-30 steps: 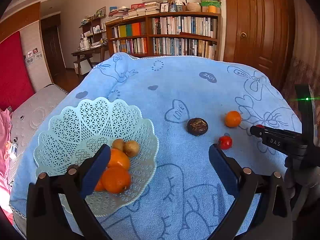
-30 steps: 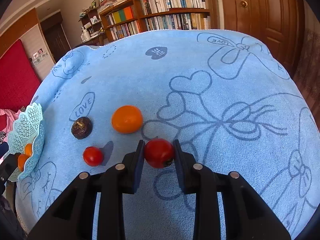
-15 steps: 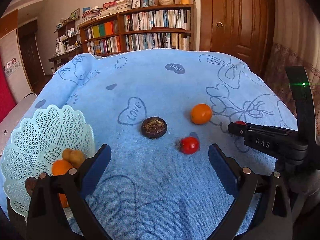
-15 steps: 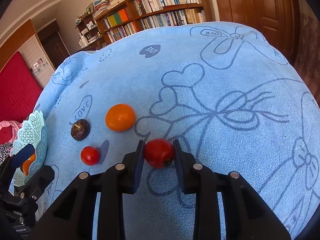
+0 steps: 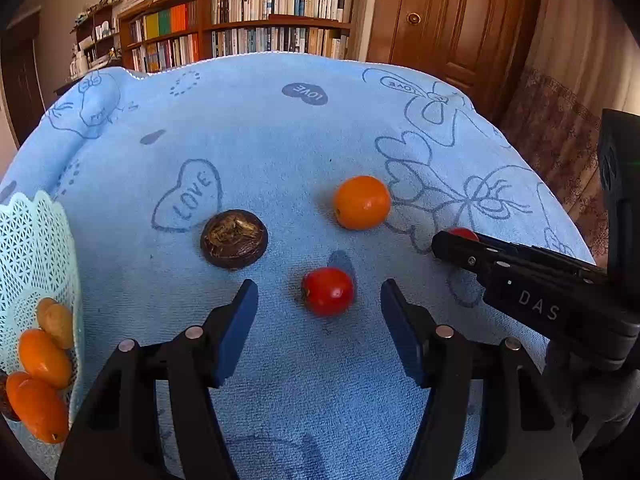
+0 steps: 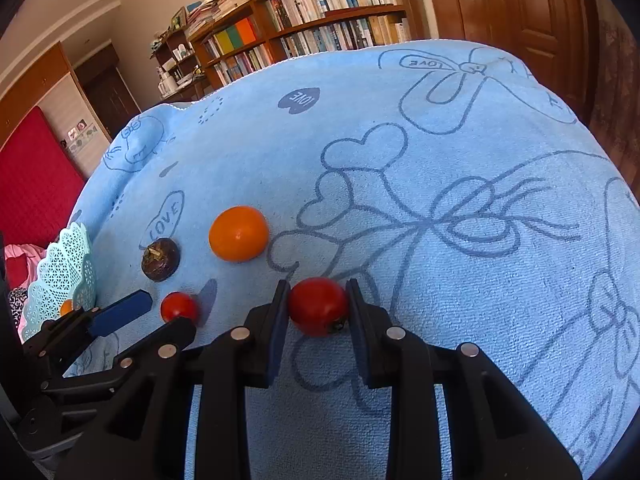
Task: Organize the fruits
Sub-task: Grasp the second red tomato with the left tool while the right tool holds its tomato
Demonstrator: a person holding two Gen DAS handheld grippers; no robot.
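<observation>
Far left: mint lattice basket (image 5: 36, 248) on blue towel (image 5: 280, 128), oranges (image 5: 42, 356) plus small tan fruits (image 5: 56, 320) inside. Right of basket: dark brown fruit (image 5: 234, 239) on towel. Left gripper (image 5: 316, 312) jaws wide, nothing held, small red tomato (image 5: 328, 291) on towel between its tips, untouched. Behind that: loose orange (image 5: 362, 202). Right: right gripper (image 6: 318, 308) jaws narrow, clamped on second red tomato (image 6: 318, 306), at towel level.

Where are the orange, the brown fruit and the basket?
orange (image 5: 362, 202), left wrist view, middle of its peel.
brown fruit (image 5: 234, 239), left wrist view, its top face.
basket (image 5: 34, 248), left wrist view, its lattice wall.
</observation>
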